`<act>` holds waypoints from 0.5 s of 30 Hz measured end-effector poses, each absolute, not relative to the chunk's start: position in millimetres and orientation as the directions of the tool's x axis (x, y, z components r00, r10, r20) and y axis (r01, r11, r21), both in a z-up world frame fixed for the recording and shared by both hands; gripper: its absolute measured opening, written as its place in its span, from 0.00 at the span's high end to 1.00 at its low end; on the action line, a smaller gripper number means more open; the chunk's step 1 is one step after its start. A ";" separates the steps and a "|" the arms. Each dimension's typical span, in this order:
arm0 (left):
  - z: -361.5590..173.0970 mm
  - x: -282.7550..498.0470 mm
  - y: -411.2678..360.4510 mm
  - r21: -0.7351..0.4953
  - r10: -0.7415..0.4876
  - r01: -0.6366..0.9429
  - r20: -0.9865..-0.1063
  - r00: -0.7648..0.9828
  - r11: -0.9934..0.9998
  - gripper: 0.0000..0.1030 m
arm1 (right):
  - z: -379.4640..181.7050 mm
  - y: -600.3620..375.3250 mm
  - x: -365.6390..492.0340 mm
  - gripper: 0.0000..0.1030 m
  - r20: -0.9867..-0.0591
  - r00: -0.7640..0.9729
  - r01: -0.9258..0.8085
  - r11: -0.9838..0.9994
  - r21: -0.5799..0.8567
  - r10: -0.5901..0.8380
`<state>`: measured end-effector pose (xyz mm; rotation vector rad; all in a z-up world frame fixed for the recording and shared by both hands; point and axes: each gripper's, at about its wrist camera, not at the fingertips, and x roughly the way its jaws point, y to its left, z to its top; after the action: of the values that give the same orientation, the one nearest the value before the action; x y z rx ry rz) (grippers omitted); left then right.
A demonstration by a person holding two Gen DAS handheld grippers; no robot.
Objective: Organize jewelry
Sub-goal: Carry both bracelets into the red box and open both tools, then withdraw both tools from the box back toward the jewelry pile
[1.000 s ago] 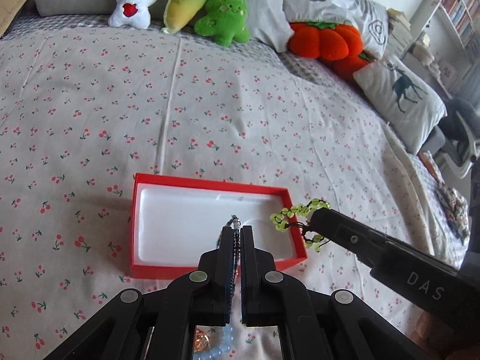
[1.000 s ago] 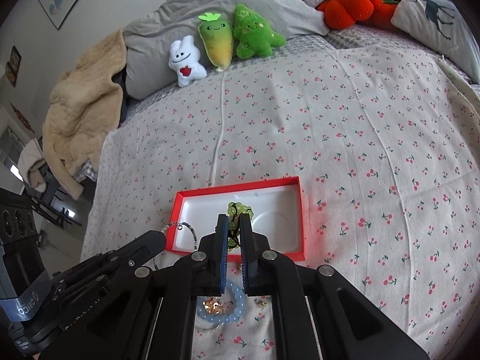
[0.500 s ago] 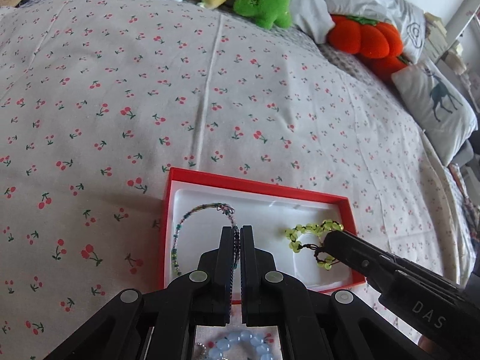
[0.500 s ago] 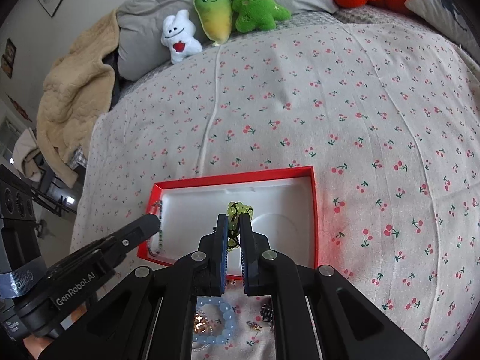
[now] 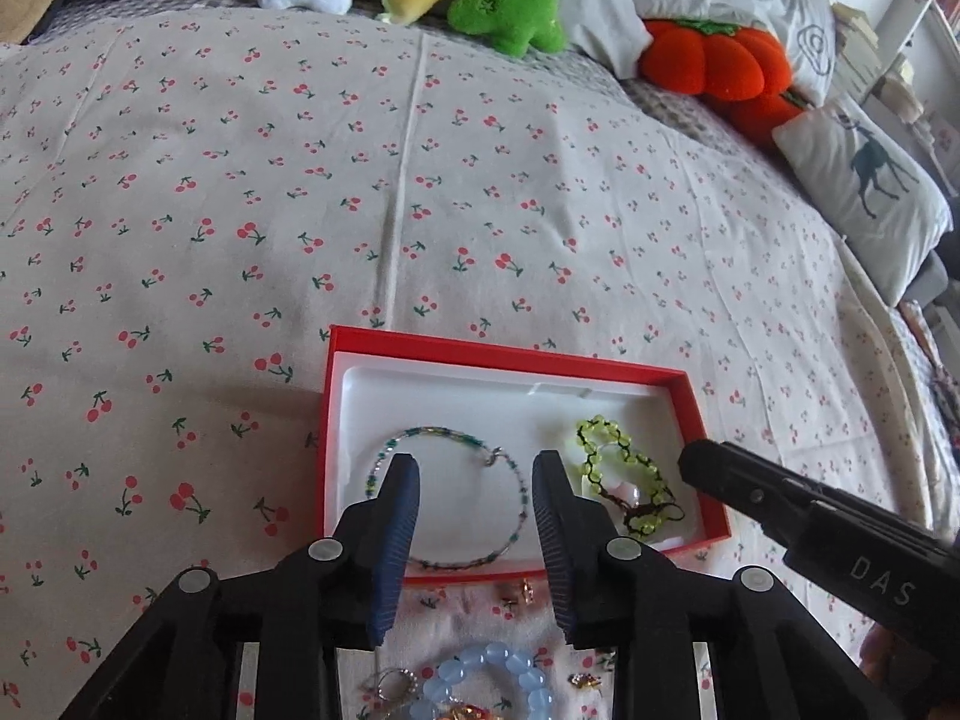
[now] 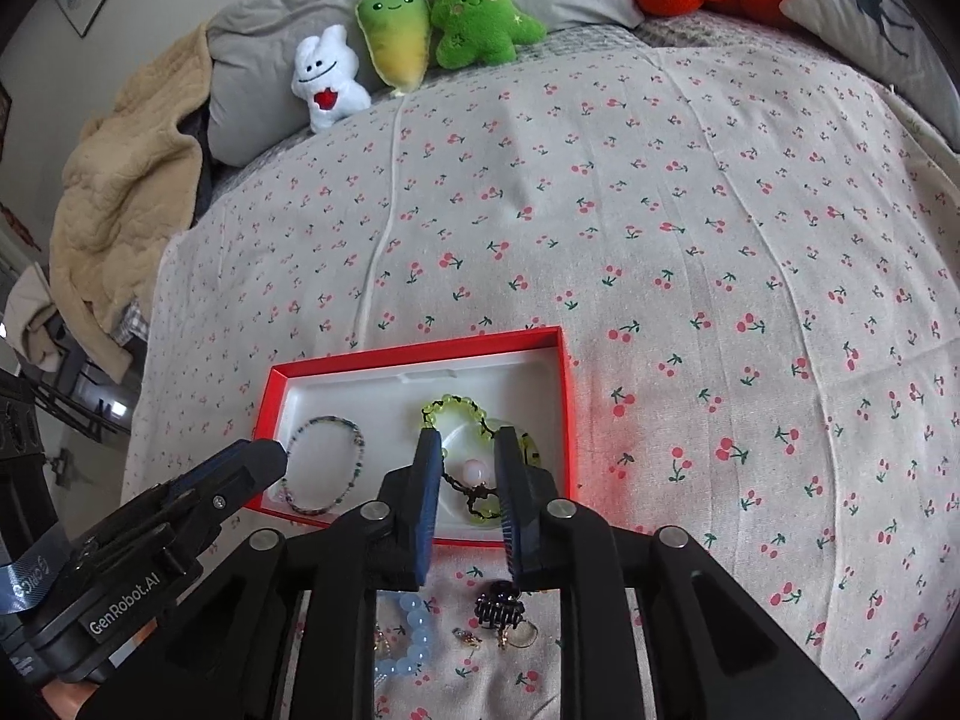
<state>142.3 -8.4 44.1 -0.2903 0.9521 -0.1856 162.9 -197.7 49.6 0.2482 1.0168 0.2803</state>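
While both pairs of fingers are spreading apart over the bed, the red box sits at lower centre of the left wrist view on the cherry-print sheet. At the box's left end lies the thin beaded bracelet, framed by the left gripper, whose opening fingers hold nothing. To its right lies the green beaded bracelet, under the right gripper, likewise opening and free of the beads. Along the bottom edge, outside the box, rest a blue bead bracelet and a dark hair claw. Plush toys line the top.
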 end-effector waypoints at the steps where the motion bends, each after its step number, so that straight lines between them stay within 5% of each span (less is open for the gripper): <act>1: 44.6 140.2 -8.4 -0.318 -0.278 0.030 -0.777 0.565 0.948 0.67 | 52.4 -198.7 160.4 0.69 -0.796 0.500 -0.118 0.938 0.326 0.340; 6: 48.6 127.1 -7.0 -0.269 -0.240 0.031 -0.793 0.559 0.963 0.60 | 63.1 -201.7 148.0 0.51 -0.795 0.514 -0.140 0.946 0.292 0.321; 15: 55.5 100.8 -2.5 -0.219 -0.213 0.057 -0.801 0.560 0.974 0.41 | 68.9 -204.8 126.7 0.43 -0.809 0.506 -0.146 0.954 0.263 0.301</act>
<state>100.8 -2.5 55.5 -0.1755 0.9649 -0.1605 126.7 -204.8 68.9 0.1683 1.0061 0.2711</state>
